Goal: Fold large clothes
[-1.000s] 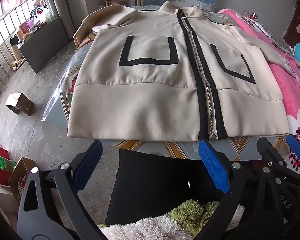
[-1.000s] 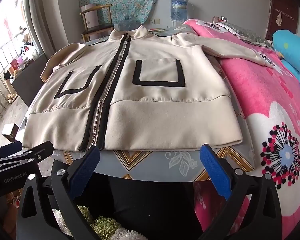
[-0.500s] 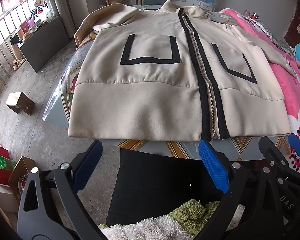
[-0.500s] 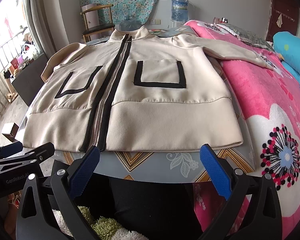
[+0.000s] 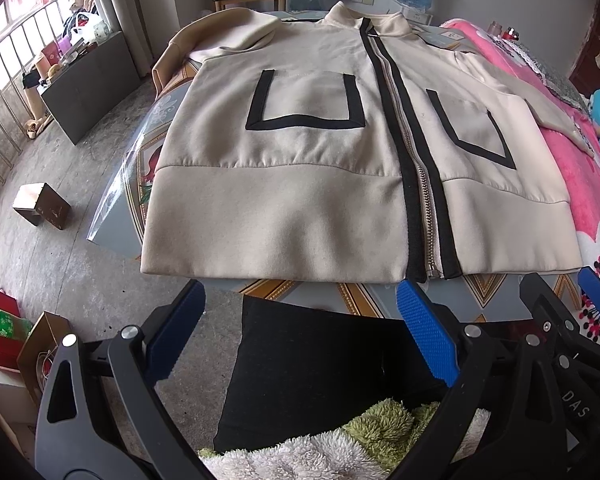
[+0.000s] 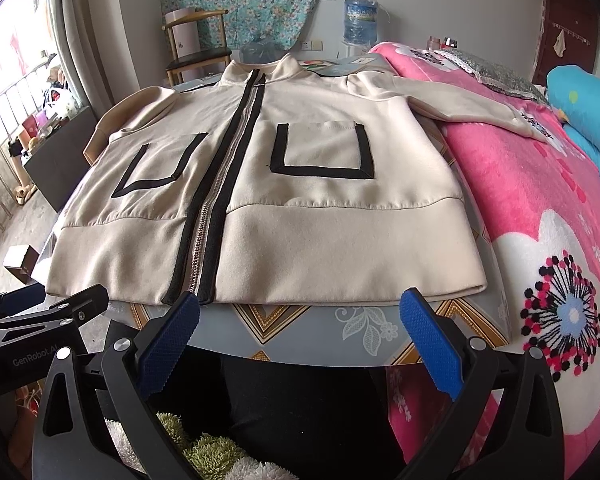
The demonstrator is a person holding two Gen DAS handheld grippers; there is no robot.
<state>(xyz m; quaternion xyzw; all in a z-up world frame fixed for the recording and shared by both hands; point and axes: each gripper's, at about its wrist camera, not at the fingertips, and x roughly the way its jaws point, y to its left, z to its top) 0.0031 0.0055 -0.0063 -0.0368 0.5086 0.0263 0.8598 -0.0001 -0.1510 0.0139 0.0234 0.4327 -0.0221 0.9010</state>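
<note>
the beige jacket (image 5: 300,208) lies front up and spread flat on the table (image 6: 364,332), zipped closed along a black-edged zipper (image 5: 424,200), its hem toward the claws and its collar at the far side. two black-outlined pockets (image 6: 324,152) sit either side of the zipper. one sleeve (image 6: 460,100) stretches off the table onto the pink flowered blanket (image 6: 540,208) of the bed just beside it; the other sleeve (image 5: 204,36) drapes over the table's far edge. the left claw (image 5: 300,336) hovers short of the hem with its blue pads (image 5: 428,336) wide apart, holding nothing. the right claw (image 6: 300,336) hangs likewise before the hem, pads spread and empty. a small brown box (image 5: 40,208) stands on the concrete floor (image 5: 80,152) beside the table, its contents not visible. a water jug (image 6: 360,20) stands by the far wall, near a wooden chair (image 6: 196,56).
</note>
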